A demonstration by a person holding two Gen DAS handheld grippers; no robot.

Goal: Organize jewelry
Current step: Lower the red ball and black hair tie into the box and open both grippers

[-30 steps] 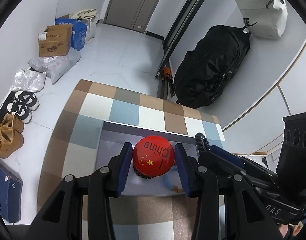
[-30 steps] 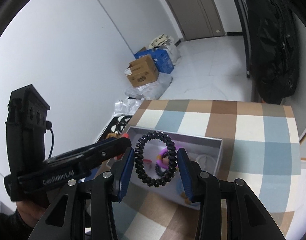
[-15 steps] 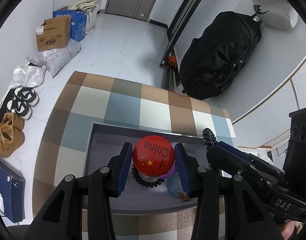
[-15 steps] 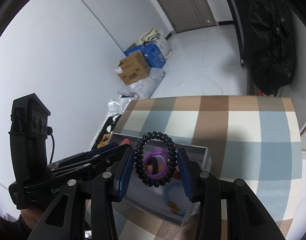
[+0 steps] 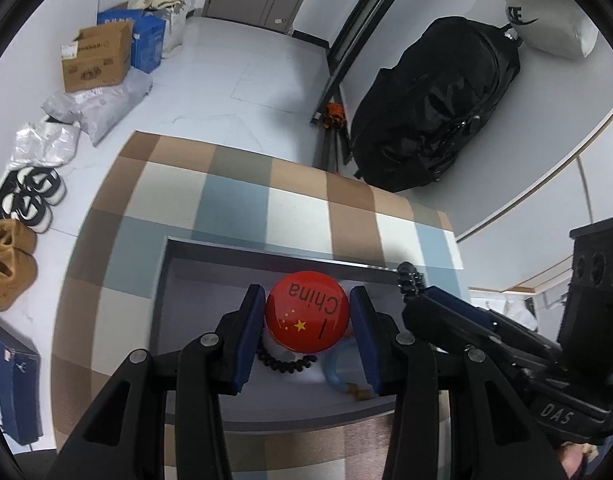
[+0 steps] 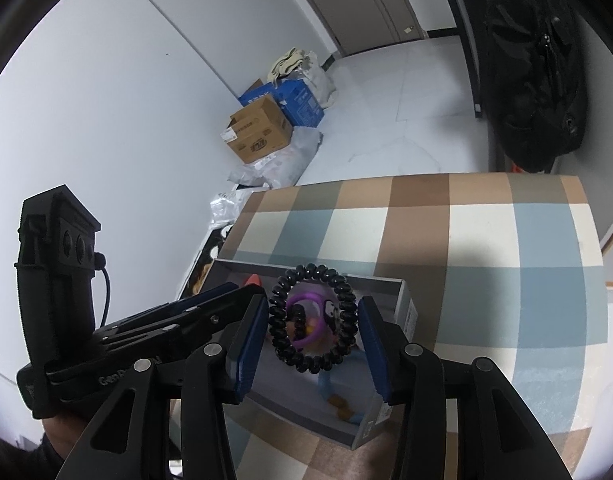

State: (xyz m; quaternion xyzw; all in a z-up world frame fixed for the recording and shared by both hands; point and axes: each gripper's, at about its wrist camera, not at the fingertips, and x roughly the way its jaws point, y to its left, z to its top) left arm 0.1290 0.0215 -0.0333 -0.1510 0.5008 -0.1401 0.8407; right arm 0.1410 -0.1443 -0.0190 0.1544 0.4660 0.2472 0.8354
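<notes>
Both my claws loaded over the gray box point(image 5: 194, 268).

My left gripper point(image 5: 306, 322) clamps the red badge point(image 5: 307, 312) at lower centre; my right gripper point(image 6: 312, 326) pinches the black hair tie point(image 6: 284, 350) above the box's purple ring point(image 6: 304, 342).

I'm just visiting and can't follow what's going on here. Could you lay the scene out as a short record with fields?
surface: checked tablecloth
container: open grey box on the cloth
left gripper: shut on red China badge, above the box
right gripper: shut on black coil bracelet, above the box
in box: black beaded bracelet, purple ring, light blue ring
</notes>
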